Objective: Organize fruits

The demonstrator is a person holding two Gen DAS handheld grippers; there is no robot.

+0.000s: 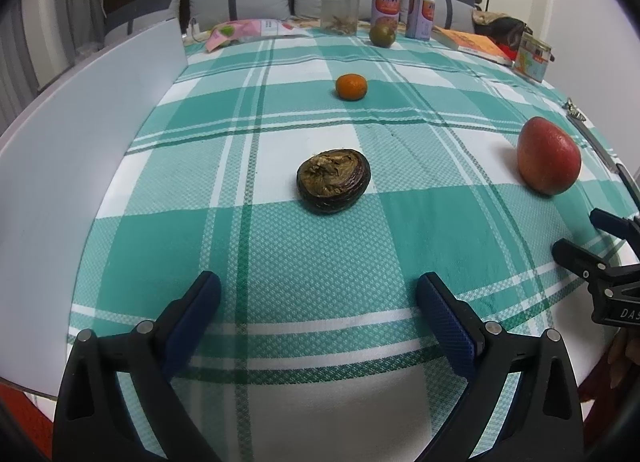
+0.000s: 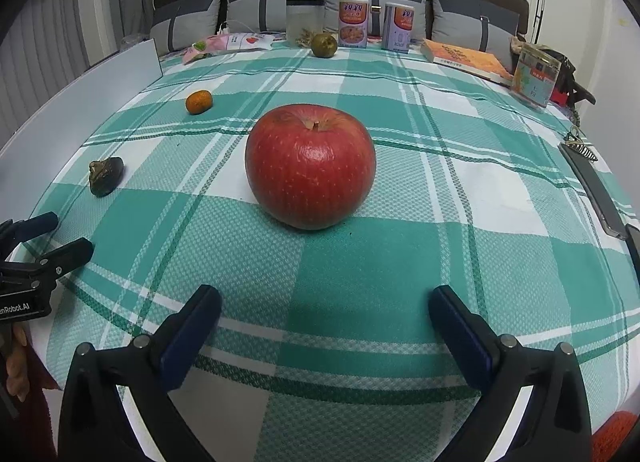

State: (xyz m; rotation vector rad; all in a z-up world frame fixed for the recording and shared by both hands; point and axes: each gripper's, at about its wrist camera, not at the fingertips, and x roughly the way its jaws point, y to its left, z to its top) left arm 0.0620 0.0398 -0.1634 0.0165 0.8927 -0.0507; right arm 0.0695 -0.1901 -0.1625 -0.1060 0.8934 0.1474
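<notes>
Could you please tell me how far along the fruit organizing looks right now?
Nothing looks grouped yet: the apple, the tangerine, the dark shrivelled fruit and the green fruit lie scattered on the tablecloth. The left gripper and right gripper are open and empty. All the gathering remains.

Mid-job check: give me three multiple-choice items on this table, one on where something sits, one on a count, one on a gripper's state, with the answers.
1. What lies straight ahead of the right gripper?
A. the apple
B. the small orange
C. the book

2. How many loose fruits lie on the checked cloth?
A. two
B. four
C. six

3. How do the left gripper's jaws stand?
A. shut on the dark shrivelled fruit
B. open, nothing between them
C. shut on nothing

Answers:
1 A, the apple fills the middle of the right wrist view, beyond the fingertips.
2 B, the apple, small orange, dark shrivelled fruit and a green fruit by the jar.
3 B, the fingers stand wide apart over bare cloth.
</notes>
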